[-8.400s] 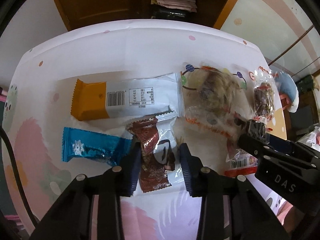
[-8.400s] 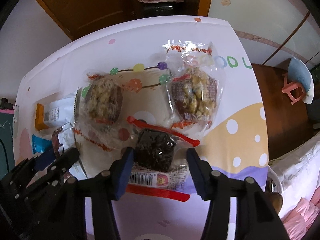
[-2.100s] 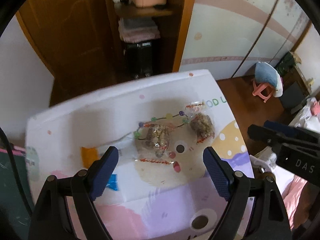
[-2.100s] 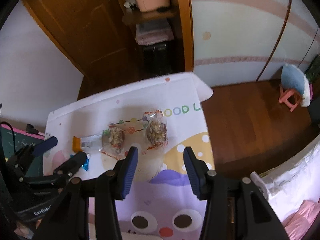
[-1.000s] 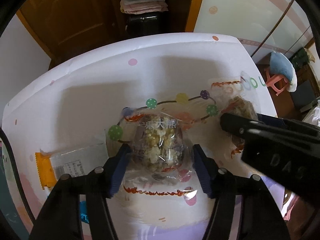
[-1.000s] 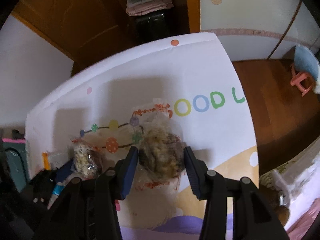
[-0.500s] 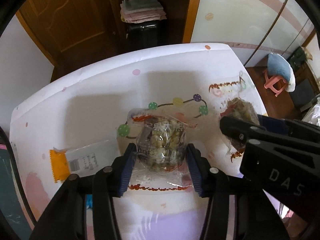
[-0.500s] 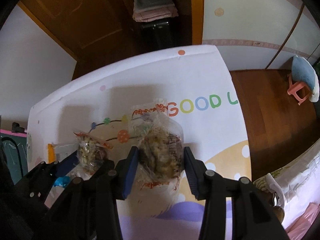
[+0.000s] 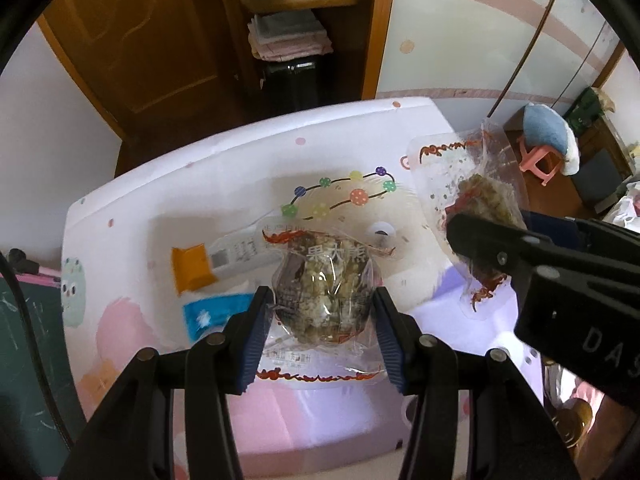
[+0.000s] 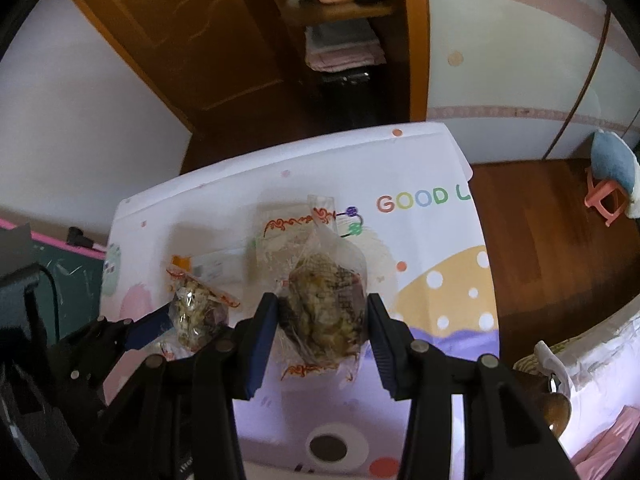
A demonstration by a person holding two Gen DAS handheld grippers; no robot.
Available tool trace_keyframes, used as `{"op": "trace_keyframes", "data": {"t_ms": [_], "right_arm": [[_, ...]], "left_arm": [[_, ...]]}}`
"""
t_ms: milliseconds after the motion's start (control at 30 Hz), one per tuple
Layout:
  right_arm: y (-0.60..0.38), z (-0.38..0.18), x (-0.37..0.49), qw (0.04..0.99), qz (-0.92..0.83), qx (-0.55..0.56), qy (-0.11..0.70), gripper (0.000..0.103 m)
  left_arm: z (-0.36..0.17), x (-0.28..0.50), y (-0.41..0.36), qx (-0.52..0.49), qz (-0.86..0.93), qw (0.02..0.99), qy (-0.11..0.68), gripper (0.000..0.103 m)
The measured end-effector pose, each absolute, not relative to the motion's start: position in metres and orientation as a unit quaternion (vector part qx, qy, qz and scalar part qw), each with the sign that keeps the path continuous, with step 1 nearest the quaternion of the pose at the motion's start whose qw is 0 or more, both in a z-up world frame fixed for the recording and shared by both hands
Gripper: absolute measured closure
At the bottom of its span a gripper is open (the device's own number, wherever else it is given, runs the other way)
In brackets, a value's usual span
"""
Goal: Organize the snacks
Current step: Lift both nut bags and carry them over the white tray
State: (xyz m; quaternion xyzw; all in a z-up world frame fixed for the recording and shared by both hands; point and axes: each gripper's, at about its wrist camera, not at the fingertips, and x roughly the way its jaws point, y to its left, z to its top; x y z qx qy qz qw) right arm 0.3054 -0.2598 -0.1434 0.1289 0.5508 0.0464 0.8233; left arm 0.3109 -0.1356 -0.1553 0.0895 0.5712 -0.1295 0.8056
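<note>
My left gripper is shut on a clear-wrapped nut cake and holds it above the table. My right gripper is shut on a second clear-wrapped nut cake, also lifted; it shows in the left wrist view at the right, with the right gripper below it. The left gripper and its cake show at the left of the right wrist view. An orange-and-white packet and a blue packet lie on the table under the left gripper.
The table has a white cartoon-print cloth with "GOOD L" lettering. A wooden door and a shelf with folded cloths stand behind it. A pink stool with a blue cushion stands on the wooden floor at the right.
Both grippers have risen and drawn back from the table, each carrying its nut cake. The table now looks smaller and farther below.
</note>
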Motion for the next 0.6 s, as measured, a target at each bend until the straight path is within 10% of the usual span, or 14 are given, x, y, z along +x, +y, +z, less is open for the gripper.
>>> {"op": "trace_keyframes", "data": {"t_ms": [600], "right_arm": [[-0.225, -0.05, 0.174, 0.861, 0.087, 0.107, 0.489, 0.058]], "left_arm": [[-0.047, 0.194, -0.085, 0.079, -0.17, 0.841, 0.507, 0.054]]}}
